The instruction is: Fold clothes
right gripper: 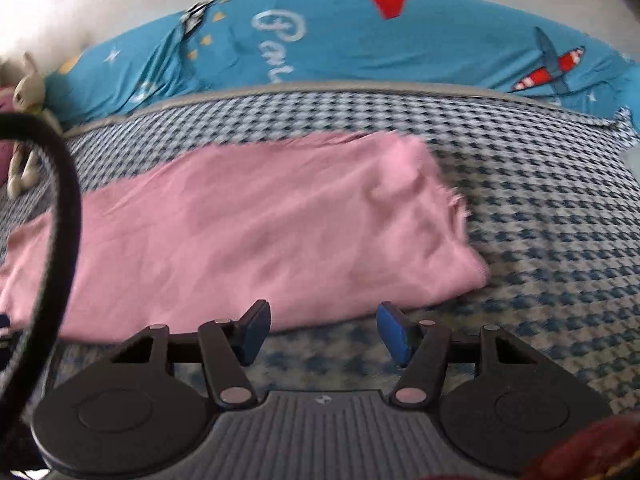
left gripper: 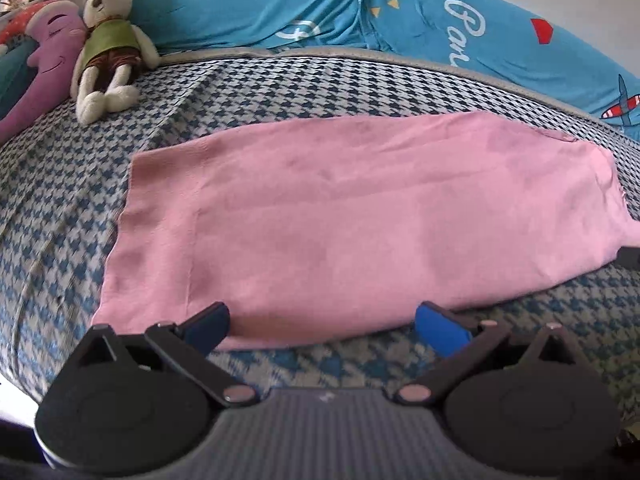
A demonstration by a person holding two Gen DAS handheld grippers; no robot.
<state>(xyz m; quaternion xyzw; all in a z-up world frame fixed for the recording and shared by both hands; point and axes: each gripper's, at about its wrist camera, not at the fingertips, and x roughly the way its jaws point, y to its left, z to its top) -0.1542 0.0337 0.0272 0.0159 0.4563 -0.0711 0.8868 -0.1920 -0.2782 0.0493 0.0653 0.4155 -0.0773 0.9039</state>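
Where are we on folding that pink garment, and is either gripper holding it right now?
Done: the pink garment lies as a long flat strip on the checked bedcover, so it looks folded lengthwise already. In hand: nothing; the left gripper and right gripper are both open near its front edge, neither visibly gripping it. Left: probably folding the strip across into a compact stack.

In front of me the garment [left gripper: 352, 216] is plain pink on a bed cover [left gripper: 280, 84] of blue-and-white houndstooth with a grey border. Behind it the quilt [left gripper: 400, 12] is bright blue with white lettering, yellow triangles and a red plane. The beige toy rabbit [left gripper: 108, 40] wears green and brown. My finger pads [left gripper: 440, 330] are blue.
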